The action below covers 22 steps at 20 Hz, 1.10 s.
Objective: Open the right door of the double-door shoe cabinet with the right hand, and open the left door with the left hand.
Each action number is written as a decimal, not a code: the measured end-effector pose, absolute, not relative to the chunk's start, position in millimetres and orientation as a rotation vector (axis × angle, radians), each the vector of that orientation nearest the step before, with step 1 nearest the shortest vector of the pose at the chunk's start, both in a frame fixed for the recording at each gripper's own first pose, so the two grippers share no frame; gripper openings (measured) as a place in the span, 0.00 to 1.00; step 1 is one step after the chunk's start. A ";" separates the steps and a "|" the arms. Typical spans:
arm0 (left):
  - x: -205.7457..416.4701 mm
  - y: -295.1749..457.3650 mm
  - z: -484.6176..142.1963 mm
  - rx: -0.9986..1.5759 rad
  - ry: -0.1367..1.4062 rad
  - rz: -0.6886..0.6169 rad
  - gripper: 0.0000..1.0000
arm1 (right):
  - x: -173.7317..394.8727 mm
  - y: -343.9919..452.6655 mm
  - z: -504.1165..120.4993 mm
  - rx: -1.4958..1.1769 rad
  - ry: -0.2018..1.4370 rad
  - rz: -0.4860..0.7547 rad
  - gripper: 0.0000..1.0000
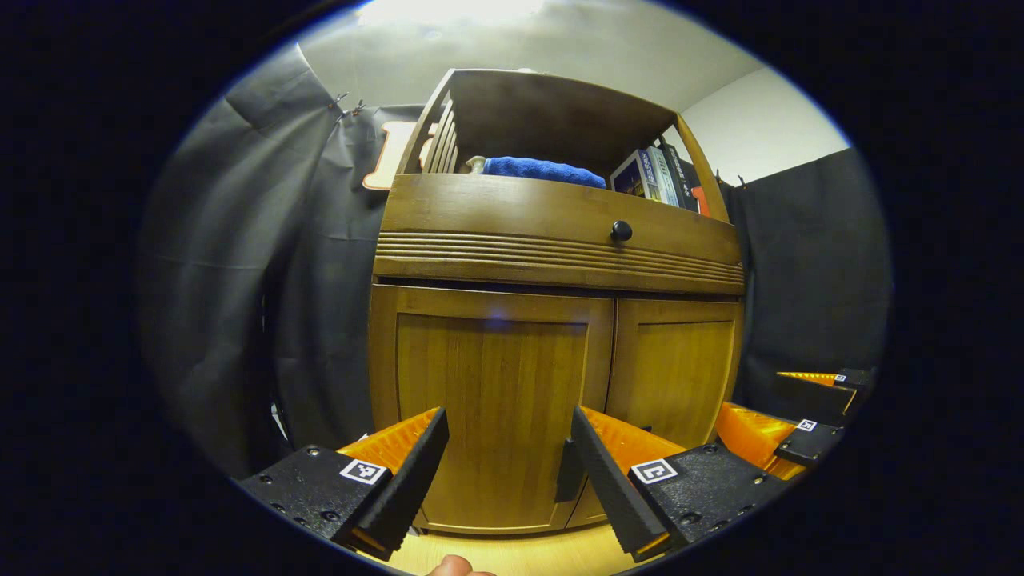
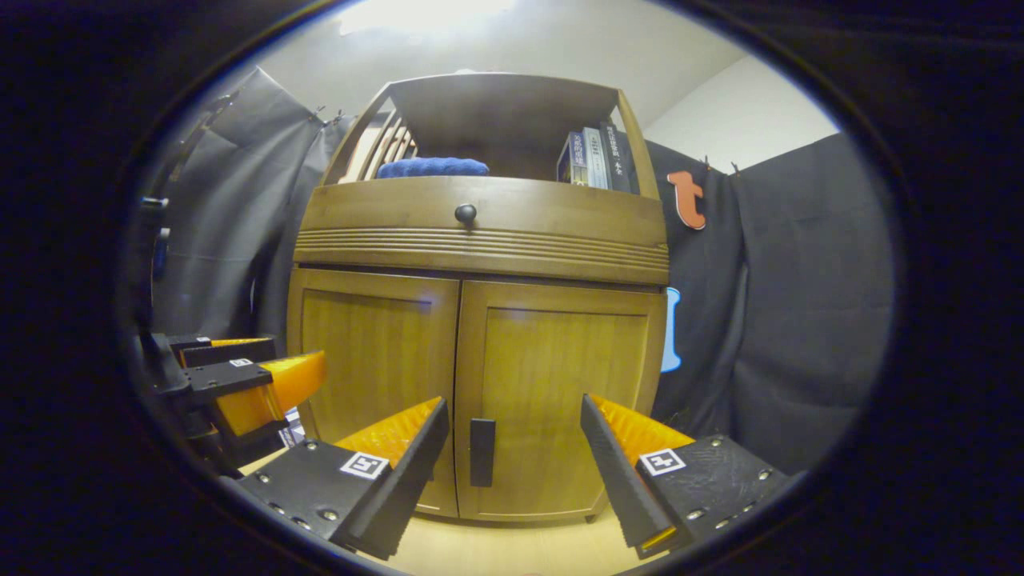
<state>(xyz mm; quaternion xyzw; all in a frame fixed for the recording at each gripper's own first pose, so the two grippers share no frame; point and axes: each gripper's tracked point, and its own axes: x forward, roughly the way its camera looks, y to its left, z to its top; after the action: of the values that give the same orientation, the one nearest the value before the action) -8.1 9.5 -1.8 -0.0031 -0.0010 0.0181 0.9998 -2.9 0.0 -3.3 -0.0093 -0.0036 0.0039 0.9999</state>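
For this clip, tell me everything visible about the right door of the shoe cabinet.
The right door is a warm brown, wood-look panel with a raised frame around a recessed centre. It stands upright and closed, flush with the left door at the centre seam, under the ribbed drawer front. A dark vertical handle sits low on its inner edge. Nothing touches it: the right claw is open, with the handle showing between its fingers, short of contact. In the left gripper view the door appears at an angle, also shut.
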 end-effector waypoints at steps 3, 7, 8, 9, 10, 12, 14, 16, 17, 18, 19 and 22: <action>-8.2 9.2 -1.5 -0.001 -0.005 0.038 0.95 | 0.7 0.7 -7.8 -0.015 0.000 0.007 0.98; -12.5 16.3 -1.3 0.007 -0.007 0.054 0.95 | 13.2 0.6 -22.0 0.003 0.022 0.015 0.99; -14.3 21.4 -1.7 0.013 -0.007 0.065 0.95 | 17.6 1.3 -26.7 0.009 0.030 0.024 0.97; -15.6 27.3 -2.3 0.021 -0.007 0.078 0.92 | 22.0 1.9 -34.0 0.013 0.042 0.036 0.97; -17.8 33.9 -3.1 0.029 -0.004 0.092 0.92 | 27.2 4.1 -41.7 0.015 0.057 0.050 0.98; -23.2 50.2 -4.4 0.042 0.001 0.129 0.92 | 40.7 9.1 -57.9 0.021 0.091 0.075 0.97; -27.1 67.6 -5.4 0.052 0.004 0.169 0.95 | 56.9 19.4 -68.3 0.029 0.117 0.095 0.97; -28.6 85.3 -7.1 0.063 0.009 0.211 0.92 | 77.1 28.3 -78.4 0.036 0.147 0.096 0.87; -29.6 93.1 -8.6 0.066 0.011 0.231 0.92 | 83.8 31.1 -83.6 0.041 0.160 0.093 0.84; -29.8 100.6 -8.1 0.071 0.011 0.249 0.96 | 89.5 33.3 -88.9 0.044 0.174 0.090 0.84; -30.3 108.1 -9.3 0.079 0.014 0.266 0.92 | 94.3 30.9 -95.0 0.041 0.185 0.073 0.84; -29.3 123.3 -12.6 0.095 0.019 0.301 0.92 | 112.7 34.8 -107.2 0.040 0.215 0.072 0.72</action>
<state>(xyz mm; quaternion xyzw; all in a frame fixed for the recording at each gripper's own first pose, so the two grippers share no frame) -29.3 123.3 -12.6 0.0472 0.0093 0.1500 0.9875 112.7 34.8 -107.2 0.0200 0.1072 0.0358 0.9934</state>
